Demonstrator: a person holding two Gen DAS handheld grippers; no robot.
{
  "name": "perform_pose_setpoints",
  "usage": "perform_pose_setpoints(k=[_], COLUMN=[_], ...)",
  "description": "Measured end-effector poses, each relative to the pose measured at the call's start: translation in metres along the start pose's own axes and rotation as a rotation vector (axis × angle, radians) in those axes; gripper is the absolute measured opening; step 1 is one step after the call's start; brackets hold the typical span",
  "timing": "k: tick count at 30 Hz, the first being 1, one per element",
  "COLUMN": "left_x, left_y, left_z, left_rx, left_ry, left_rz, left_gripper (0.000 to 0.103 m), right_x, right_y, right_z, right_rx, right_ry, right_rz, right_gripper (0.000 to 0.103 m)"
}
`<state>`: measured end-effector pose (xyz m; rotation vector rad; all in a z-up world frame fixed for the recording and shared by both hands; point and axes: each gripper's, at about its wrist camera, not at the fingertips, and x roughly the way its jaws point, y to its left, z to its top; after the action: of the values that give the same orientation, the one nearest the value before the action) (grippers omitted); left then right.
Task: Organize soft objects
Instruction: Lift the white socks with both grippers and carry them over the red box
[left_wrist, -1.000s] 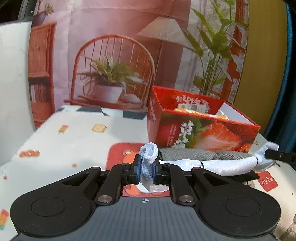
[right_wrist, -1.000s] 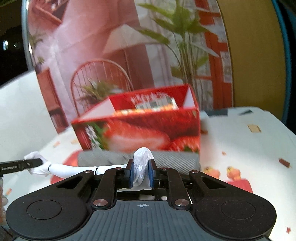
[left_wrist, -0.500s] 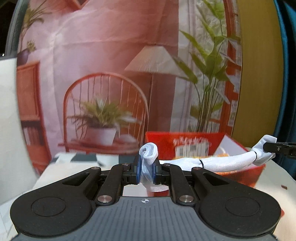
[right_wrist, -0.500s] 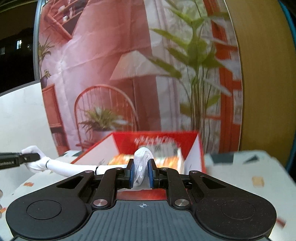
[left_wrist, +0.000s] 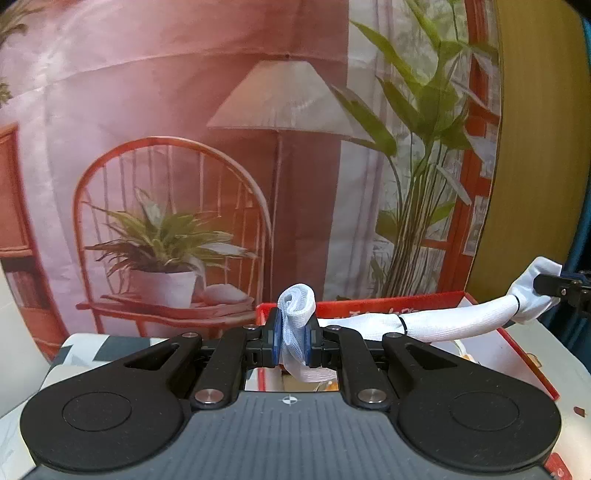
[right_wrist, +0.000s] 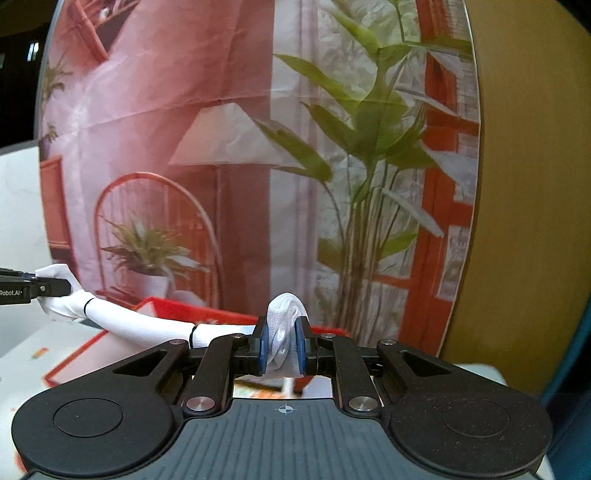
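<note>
A long rolled white cloth with a black band around it hangs stretched between my two grippers. My left gripper is shut on one end of it. My right gripper is shut on the other end; the cloth shows there too. The cloth is held in the air above an open red strawberry-print box, whose rim also shows in the right wrist view. The right gripper's tip shows at the far right of the left wrist view, the left gripper's tip at the far left of the right wrist view.
A printed backdrop of a chair, lamp and plants stands right behind the box. The white patterned tablecloth lies around the box. A yellow wall is at the right.
Both grippers have risen with the cloth from table level beside the box to above its open top. The grey cloth on the table has dropped out of view.
</note>
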<state>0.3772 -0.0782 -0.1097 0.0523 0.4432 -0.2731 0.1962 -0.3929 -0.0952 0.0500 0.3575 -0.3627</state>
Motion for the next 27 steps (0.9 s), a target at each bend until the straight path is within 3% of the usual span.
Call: perform_pose_setpoints(k=[12, 21, 25, 27], left_x=[0.064, 0.094, 0.103, 0.105], left_y=[-0.006, -0.008, -0.01, -0.009], left_z=[0.015, 0.017, 0.012, 0.01], left_rx=[0.016, 0.099, 0.131, 0.138], left_ry=[0.101, 0.163, 0.197, 0.2], left_rz=[-0.019, 0.015, 0.009, 0.015], left_gripper=[0.013, 0.014, 0.025, 0.044], right_x=[0.059, 0.094, 0.104, 0.108], right_y=[-0.015, -0.009, -0.006, -0.007], right_z=[0.014, 0.008, 0.001, -0.002], right_rx=[-0.095, -0.146, -0.162, -0.159], right_ry=[0.069, 0.127, 0.159, 0.171], right_rz=[-0.038, -0.049, -0.059, -0.065], right_gripper=[0.014, 0.014, 0.014, 0.014])
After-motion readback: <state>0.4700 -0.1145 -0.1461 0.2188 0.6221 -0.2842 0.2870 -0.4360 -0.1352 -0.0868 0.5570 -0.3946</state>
